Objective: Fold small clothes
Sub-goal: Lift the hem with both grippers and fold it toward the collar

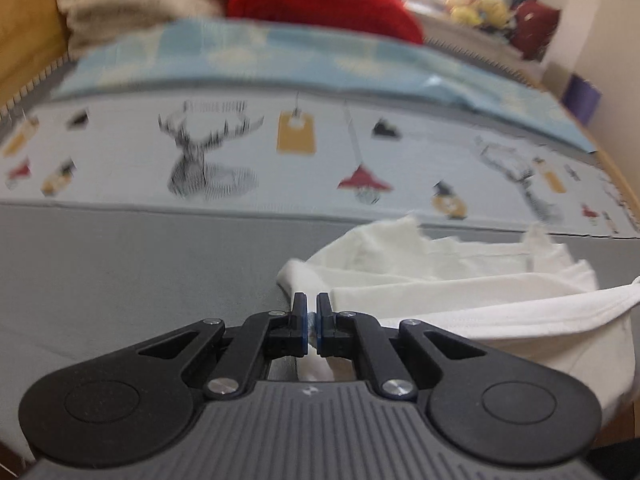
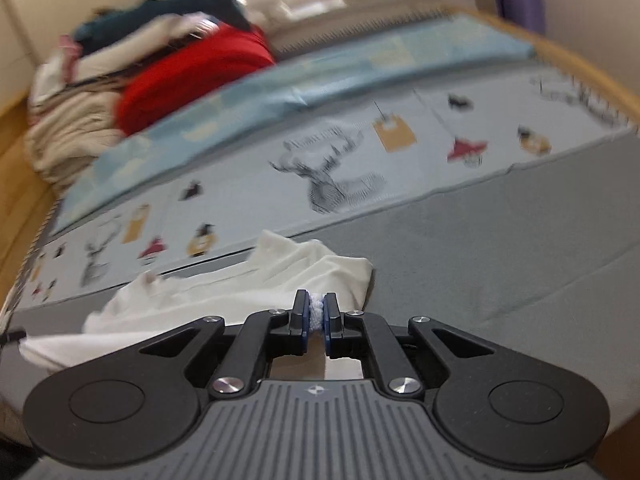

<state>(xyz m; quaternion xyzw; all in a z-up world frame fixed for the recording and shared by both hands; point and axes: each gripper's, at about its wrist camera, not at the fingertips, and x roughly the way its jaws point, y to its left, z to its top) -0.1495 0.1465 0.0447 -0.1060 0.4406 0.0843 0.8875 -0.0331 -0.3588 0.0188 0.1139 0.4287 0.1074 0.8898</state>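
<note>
White garment (image 1: pixel 460 300) slung between both tools over near grey bedding (image 1: pixel 120 272), long axis left to right. Left gripper (image 1: pixel 311 312) and right gripper (image 2: pixel 316 314) each pinched tight on one near corner.

Grey bed (image 1: pixel 120 264) w/ printed deer sheet (image 1: pixel 240 152), white garment (image 1: pixel 460 280); prob. blankets (image 1: pixel 132 0) at far end.

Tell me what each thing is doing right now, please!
White garment: crumpled, pinched at two edges.
Left gripper: shut on the garment.
Right gripper: shut on the garment.
Blue sheet: spread flat.
Red cushion: lying at the back.
</note>
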